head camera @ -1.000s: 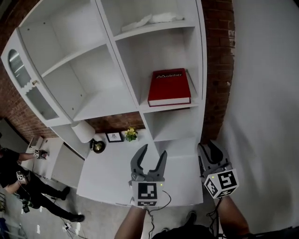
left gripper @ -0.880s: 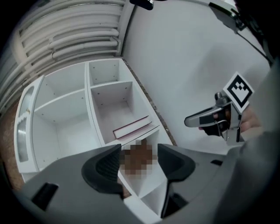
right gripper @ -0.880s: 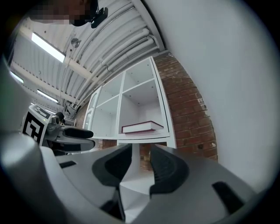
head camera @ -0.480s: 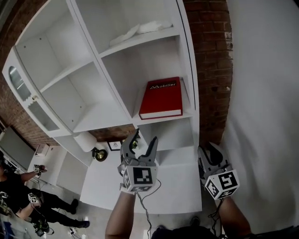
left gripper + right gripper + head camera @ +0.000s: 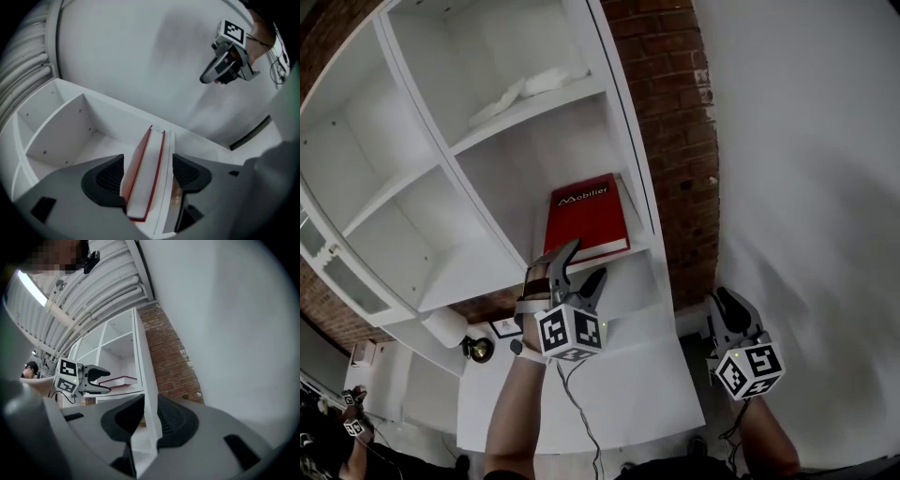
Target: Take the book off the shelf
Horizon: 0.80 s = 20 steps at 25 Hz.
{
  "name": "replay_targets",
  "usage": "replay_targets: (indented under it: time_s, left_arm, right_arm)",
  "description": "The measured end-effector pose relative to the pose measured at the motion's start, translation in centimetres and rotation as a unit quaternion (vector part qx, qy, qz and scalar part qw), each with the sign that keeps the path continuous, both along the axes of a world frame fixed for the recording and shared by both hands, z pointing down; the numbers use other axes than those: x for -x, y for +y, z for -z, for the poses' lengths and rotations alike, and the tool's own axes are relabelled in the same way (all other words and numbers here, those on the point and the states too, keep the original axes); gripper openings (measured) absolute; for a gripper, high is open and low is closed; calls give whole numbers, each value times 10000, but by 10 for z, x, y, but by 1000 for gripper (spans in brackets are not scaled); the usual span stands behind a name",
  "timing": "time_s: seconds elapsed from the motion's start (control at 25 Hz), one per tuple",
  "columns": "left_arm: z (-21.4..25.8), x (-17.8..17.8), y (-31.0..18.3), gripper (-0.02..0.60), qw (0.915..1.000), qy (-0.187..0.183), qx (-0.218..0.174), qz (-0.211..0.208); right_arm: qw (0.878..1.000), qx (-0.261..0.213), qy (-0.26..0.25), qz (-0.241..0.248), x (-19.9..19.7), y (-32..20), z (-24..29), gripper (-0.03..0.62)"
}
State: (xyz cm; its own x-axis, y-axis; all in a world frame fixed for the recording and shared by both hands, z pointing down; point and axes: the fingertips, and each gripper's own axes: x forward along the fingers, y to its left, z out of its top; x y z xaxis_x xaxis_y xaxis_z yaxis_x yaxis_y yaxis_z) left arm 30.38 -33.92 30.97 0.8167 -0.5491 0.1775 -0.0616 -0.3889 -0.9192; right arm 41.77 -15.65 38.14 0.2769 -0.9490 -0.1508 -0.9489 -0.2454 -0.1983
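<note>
A red book [image 5: 586, 217] with white lettering lies flat on a shelf board [image 5: 639, 246] of the white shelving unit. My left gripper [image 5: 584, 260] is raised to the board's front edge. In the left gripper view its jaws are opening wide, with the book [image 5: 140, 164] and the board [image 5: 167, 187] both between them; the pads [image 5: 110, 177] do not clearly press. My right gripper [image 5: 727, 302] hangs low by the unit's right side. Its jaws are closing, a narrow gap remains, and I see nothing held. The right gripper view shows the left gripper [image 5: 96, 377] at the book [image 5: 119, 379].
A brick wall [image 5: 666, 112] and a plain white wall [image 5: 806, 169] stand right of the unit. A white cloth [image 5: 525, 89] lies one shelf up. The low cabinet top [image 5: 619, 384] carries a lamp [image 5: 445, 326] and a picture frame [image 5: 504, 327]. A person [image 5: 347, 412] is at lower left.
My left gripper rose from above the cabinet top to the book's shelf and now straddles the book's front edge. The view swung right. My right gripper stayed low.
</note>
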Motion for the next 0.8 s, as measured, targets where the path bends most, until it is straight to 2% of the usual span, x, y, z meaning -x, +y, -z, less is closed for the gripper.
replay_targets:
  time_s: [0.2,0.44,0.56,0.8]
  left_arm:
    - [-9,-28,-7,304,9977,-559,198,-325]
    - [-22,-43,-22,304,9943,-1047,117,-162]
    - [-23,-45,-23,304,9944,-1057,24,-69]
    - [-21,-34,-10,302,9948,-1019,90,-6]
  right_arm:
    - [9987,32,-512,-60,-3,8,-21,80]
    - [9961,54,-876,-9,-8,11,-41,69]
    - [9951,95,-984,34,-9,6,-49,60]
    - [9944,108,-1007,313,-4,-9,-49,55]
